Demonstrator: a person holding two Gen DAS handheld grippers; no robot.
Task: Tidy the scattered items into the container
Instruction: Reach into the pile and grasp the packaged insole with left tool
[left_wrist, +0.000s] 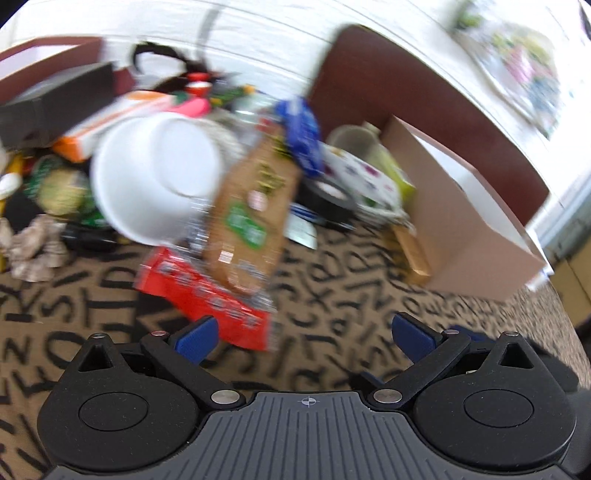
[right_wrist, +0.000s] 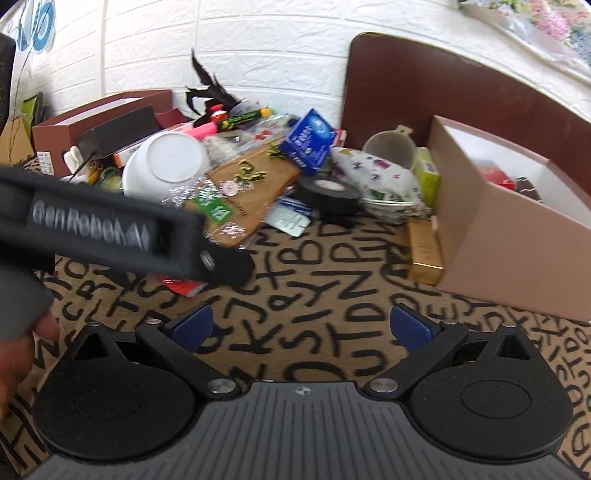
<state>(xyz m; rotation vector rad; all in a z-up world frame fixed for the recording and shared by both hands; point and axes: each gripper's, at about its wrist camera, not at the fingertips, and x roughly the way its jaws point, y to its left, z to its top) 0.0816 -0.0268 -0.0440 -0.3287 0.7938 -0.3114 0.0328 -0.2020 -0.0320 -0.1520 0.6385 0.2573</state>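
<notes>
1. Two grippers, left gripper (left_wrist: 302, 334) and right gripper (right_wrist: 301, 326), both spread wide, holding nothing.
2. The red packet (left_wrist: 207, 295) lies on the lettered cloth (left_wrist: 332, 291) just ahead of the left fingers.
3. The cardboard box (right_wrist: 491, 236) sits ahead to the right, beside the pile.

I get bright, even daylight in both feeds. My left wrist view is smeared by motion blur across the white bowl (left_wrist: 155, 177); the right stays sharper, though fisheye bending curves the wall (right_wrist: 258, 48) edges.
</notes>
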